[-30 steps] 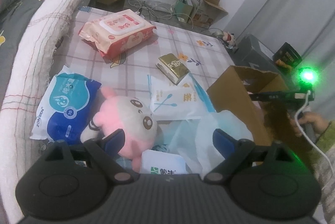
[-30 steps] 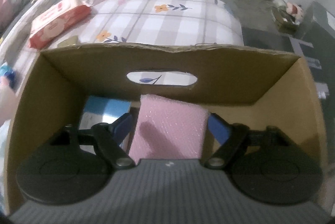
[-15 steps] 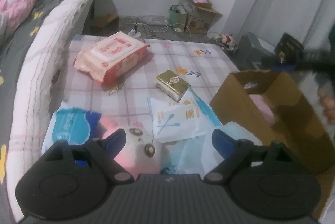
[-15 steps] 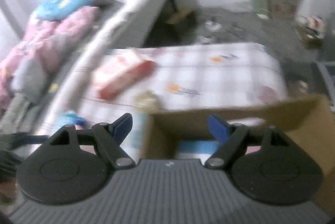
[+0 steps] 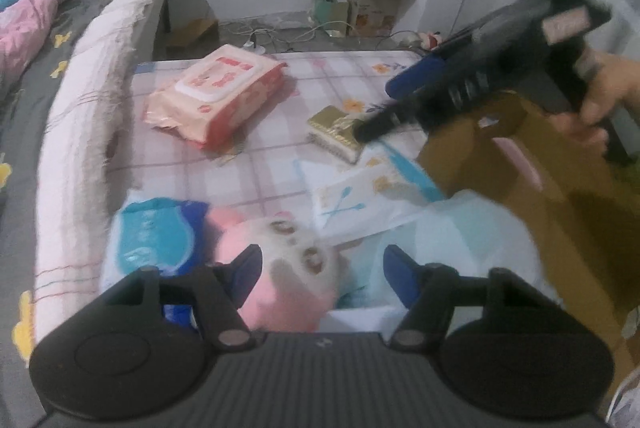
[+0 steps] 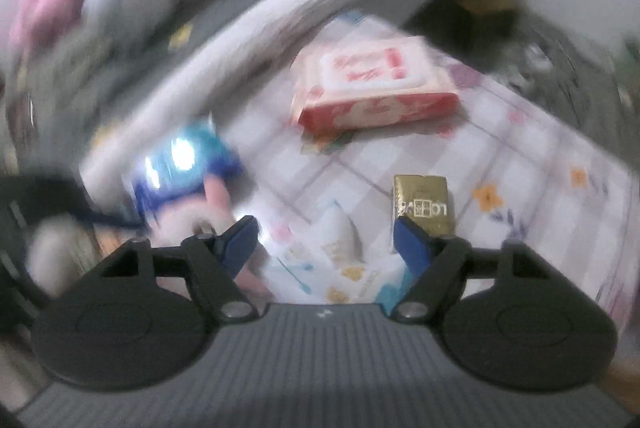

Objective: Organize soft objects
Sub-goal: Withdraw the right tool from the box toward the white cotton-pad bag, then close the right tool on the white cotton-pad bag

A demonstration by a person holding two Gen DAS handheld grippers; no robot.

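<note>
Plush toy [image 5: 280,268] sits between the left claw [image 5: 320,268], whose jaws have just been closing without gripping yet; right claw [image 6: 324,244] hangs open, empty, above the tabletop [image 5: 280,167].

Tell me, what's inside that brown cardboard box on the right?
In the cardboard box, only a strip of something pink shows. The rest of the inside is hidden by the box wall, the person's hand and the blur.

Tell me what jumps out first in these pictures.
The pink plush toy lies nearest, between the left tongs, whose jaws have just been closing on it. Above the checked cloth, the right tongs hang open over the gold packet. The red wipes pack lies further back.
</note>
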